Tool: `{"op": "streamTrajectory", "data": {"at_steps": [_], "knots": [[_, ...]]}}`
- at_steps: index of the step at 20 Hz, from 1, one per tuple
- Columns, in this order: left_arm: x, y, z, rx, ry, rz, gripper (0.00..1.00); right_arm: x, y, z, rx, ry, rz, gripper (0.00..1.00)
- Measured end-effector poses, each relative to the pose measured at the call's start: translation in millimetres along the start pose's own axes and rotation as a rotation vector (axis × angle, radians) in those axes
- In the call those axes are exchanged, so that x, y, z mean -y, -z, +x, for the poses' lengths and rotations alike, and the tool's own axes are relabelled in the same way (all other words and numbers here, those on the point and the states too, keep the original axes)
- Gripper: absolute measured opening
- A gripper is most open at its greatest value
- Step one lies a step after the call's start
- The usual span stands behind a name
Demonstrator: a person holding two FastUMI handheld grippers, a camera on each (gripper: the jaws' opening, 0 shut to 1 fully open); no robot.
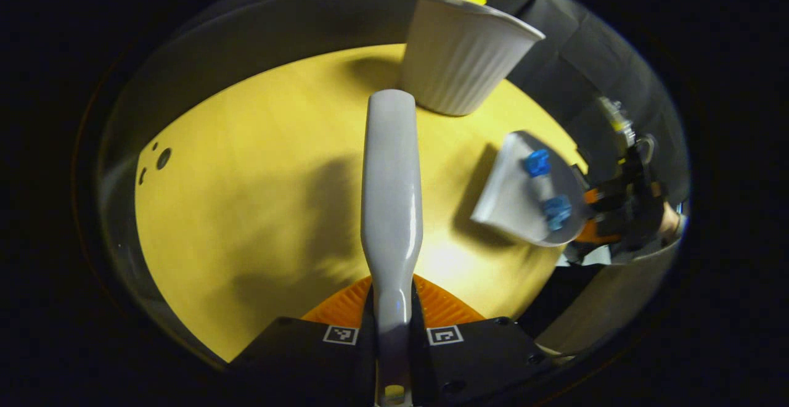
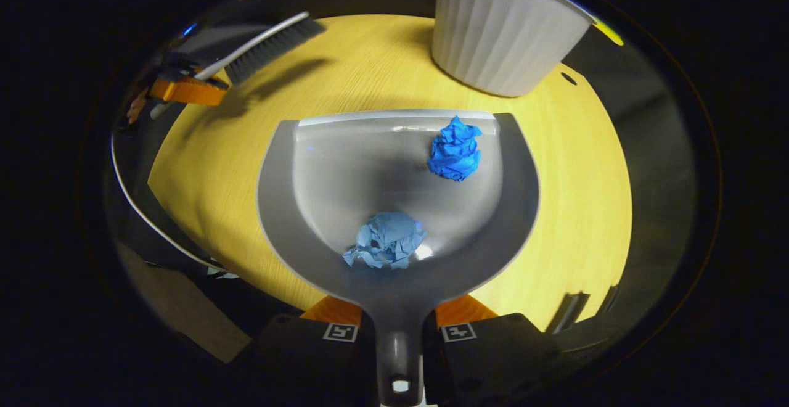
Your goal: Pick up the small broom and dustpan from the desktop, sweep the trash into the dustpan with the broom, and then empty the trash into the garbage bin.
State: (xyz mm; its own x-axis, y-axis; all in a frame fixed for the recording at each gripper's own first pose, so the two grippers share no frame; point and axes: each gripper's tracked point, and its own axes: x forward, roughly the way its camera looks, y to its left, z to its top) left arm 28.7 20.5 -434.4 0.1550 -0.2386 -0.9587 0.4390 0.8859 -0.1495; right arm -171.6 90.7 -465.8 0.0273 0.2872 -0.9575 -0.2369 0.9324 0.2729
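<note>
Dustpan (image 2: 394,197): grey, held above the yellow wooden tabletop (image 2: 555,209) by its handle, which runs down between the two fingers of the right claw (image 2: 399,333). Both fingers press on the handle, so the right claw is clamped on the dustpan. In the right gripper view the pan's open lip points to the far side, toward the garbage bin (image 2: 502,31). In the left gripper view the dustpan (image 1: 524,194) appears at the right, raised and tilted, near the tabletop's right edge, with the right claw (image 1: 607,213) behind it.

Garbage bin: white, ribbed, upright on the far part of the tabletop (image 1: 246,179). In the left gripper view the garbage bin (image 1: 462,55) stands just beyond the far end of the broom.

Broom (image 1: 392,197): its pale grey back runs forward from the left claw (image 1: 392,327), whose two fingers are closed on its near end. In the right gripper view the broom (image 2: 259,49) shows at the far left, dark bristles facing the tabletop but clear of it, held by the left claw (image 2: 185,89).

Trash: two crumpled blue paper balls lie inside the dustpan, apart from each other. The darker ball (image 2: 455,148) sits near the far lip, right of centre. The lighter ball (image 2: 385,240) sits near the handle end.
</note>
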Motion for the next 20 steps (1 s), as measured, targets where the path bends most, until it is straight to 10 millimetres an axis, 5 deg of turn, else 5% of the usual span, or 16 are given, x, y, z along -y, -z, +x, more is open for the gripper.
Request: {"op": "streamTrajectory", "data": {"at_steps": [3, 7, 12, 16, 20], "knots": [[-27.3, 23.7, 20.3, -0.056, -0.086, -0.012, 0.28, 5.2, -8.0, -36.5, 0.032, 0.032, 0.048, 0.34], [-12.7, 45.1, 28.6, -0.105, -0.102, -0.039, 0.26, 23.3, -36.5, -97.4, 0.099, 0.064, 0.115, 0.34], [-13.7, 40.8, 29.4, -0.086, -0.09, -0.006, 0.26, 59.6, -91.0, -154.9, 0.187, 0.126, 0.179, 0.34], [-14.0, 42.9, 29.7, -0.08, -0.087, -0.005, 0.26, 98.2, -133.9, -177.5, 0.232, 0.184, 0.206, 0.34], [-13.9, 43.2, 28.4, -0.08, -0.082, 0.007, 0.26, 149.5, -180.8, -175.4, 0.234, 0.317, 0.177, 0.34]]}}
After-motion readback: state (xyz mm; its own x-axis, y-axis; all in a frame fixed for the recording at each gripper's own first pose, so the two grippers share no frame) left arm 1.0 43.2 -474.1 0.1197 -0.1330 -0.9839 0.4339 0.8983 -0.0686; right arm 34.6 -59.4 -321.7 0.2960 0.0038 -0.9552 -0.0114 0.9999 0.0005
